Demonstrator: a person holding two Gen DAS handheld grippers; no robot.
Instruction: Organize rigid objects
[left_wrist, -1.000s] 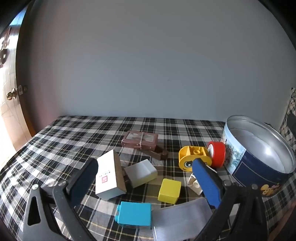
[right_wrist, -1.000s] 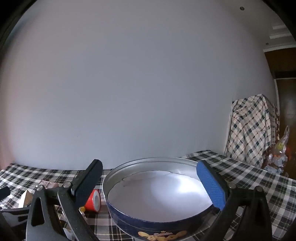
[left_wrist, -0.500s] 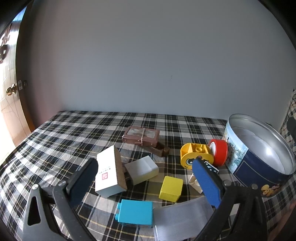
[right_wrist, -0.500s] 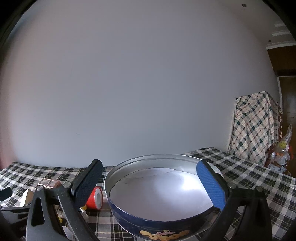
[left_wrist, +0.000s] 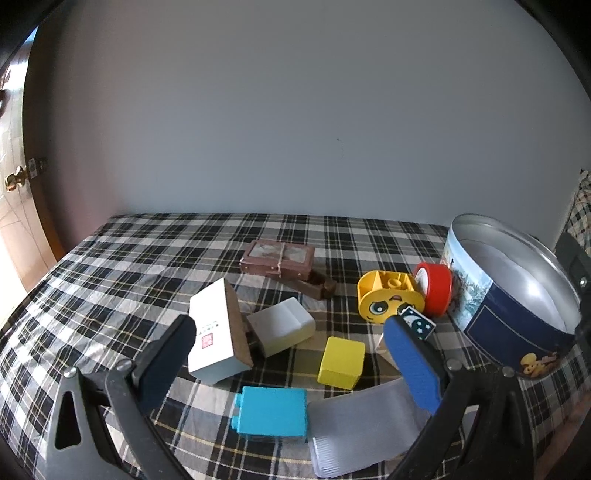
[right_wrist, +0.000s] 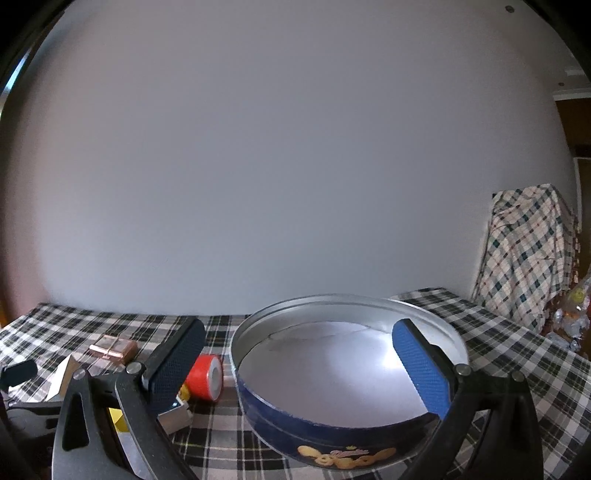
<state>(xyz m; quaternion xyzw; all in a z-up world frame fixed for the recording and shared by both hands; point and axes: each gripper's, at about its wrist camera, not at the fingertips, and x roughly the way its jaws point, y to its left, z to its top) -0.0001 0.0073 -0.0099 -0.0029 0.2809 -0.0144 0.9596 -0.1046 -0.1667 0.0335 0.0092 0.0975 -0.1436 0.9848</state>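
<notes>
Left tool over half-hidden card

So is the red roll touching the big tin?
Cannot tell. In the left wrist view the red roll overlaps the tin; the right wrist view hints at a gap, not plainly.

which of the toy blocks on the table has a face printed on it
The rounded yellow block beside the red tape roll. The yellow cube and blue block are plain.

We find no legible text; the white box's red stamp and the tin's gold script are too blurred.
</notes>
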